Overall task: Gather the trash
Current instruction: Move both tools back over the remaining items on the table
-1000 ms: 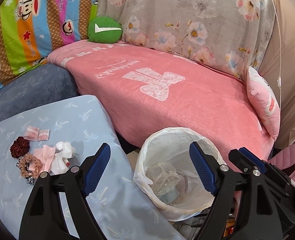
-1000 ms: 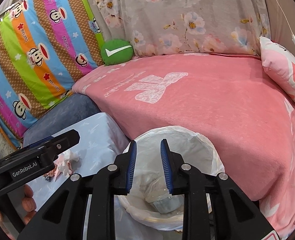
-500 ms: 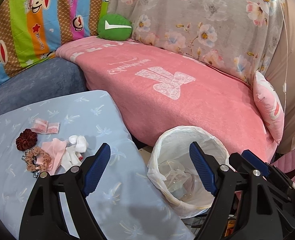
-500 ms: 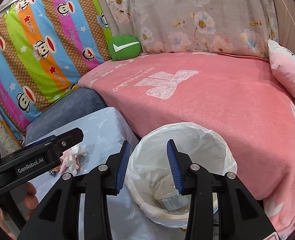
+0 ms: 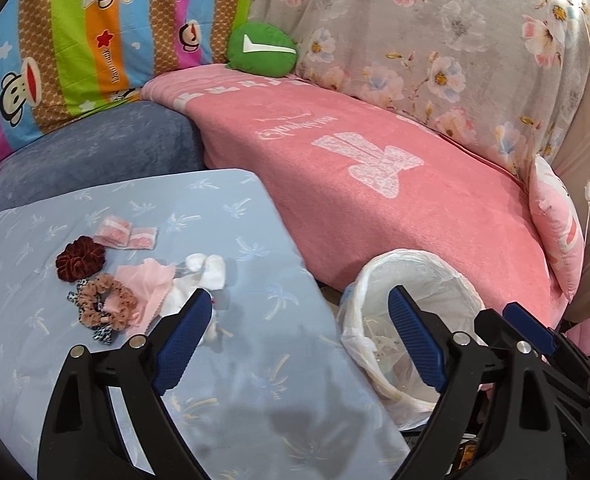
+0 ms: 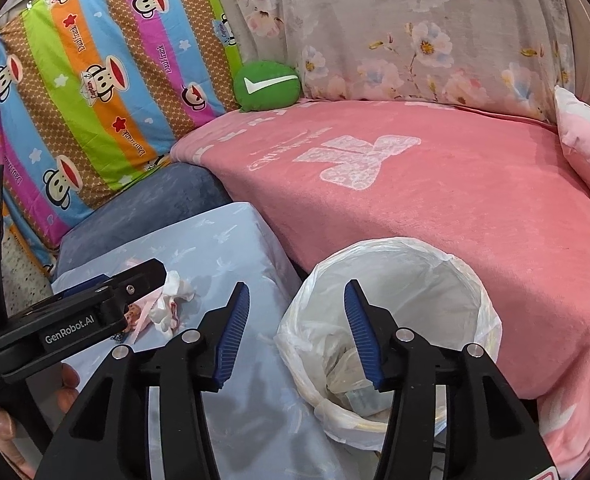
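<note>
Trash: crumpled white tissue wad (image 5: 209, 276) on the light-blue desk (image 5: 255, 380), just past the left claw (image 5: 299, 336) and off its left finger tip. Left claw jaws spread wide and opening, nothing between them; its right finger sits over the bin rim. Pink tissue sheet (image 5: 147, 288) touches the wad on its left. Next to that: tan dotted scrunchie (image 5: 105, 306), dark red scrunchie (image 5: 81, 258), and two small pink packets (image 5: 127, 236) a bit farther back.

Right claw (image 6: 297, 334) jaws part-open and opening, empty. Its right finger is in front of the bin mouth, left finger over the desk edge. In the right wrist view the tissue wad (image 6: 173, 304) lies well left of the right claw, right beside the left claw's black arm.

Bin with white liner (image 6: 395, 264) stands off the desk's right edge, against the pink-blanketed sofa seat (image 6: 435, 200); some clear/white waste at the bottom.

Far side: green cushion with white tick (image 5: 261, 50), monkey-print striped cover (image 6: 95, 92), grey floral cover (image 5: 435, 40).
</note>
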The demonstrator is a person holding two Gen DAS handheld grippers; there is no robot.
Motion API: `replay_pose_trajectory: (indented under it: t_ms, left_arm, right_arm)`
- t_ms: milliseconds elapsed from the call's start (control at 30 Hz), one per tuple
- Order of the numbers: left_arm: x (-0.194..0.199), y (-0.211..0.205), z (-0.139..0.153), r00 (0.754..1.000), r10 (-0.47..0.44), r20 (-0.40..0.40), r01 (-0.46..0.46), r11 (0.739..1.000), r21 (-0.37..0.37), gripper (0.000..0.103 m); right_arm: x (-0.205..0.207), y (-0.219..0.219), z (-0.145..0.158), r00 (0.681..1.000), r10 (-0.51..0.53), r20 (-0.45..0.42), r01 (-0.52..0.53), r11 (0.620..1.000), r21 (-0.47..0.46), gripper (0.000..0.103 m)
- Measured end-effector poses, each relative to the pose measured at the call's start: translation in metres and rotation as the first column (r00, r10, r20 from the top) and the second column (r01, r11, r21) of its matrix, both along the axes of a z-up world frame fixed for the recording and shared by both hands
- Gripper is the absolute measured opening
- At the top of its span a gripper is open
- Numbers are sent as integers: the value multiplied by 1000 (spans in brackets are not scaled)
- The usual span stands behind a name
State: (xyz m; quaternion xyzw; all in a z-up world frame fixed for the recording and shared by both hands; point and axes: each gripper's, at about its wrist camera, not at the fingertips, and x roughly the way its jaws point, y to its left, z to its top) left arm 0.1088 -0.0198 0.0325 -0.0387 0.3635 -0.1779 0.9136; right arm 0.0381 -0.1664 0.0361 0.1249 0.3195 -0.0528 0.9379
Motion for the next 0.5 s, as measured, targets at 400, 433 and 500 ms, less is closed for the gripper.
replay_pose_trajectory:
  t_ms: [400,433,500]
  left_arm:
    - [7,46,-17,996,84,-32,-84,996,7,86]
    - [8,51,-19,995,93,-35,-93,996,11,86]
    - [9,60,-23,993,111,-42,-111,994,15,86]
  right_arm:
    - [12,38,-8,998,62,-26,-62,998,-8,55]
    - [13,41,-8,997,67,-26,-67,998,-10,56]
    - [15,48,-9,997,77,-30,-77,997,-13,57]
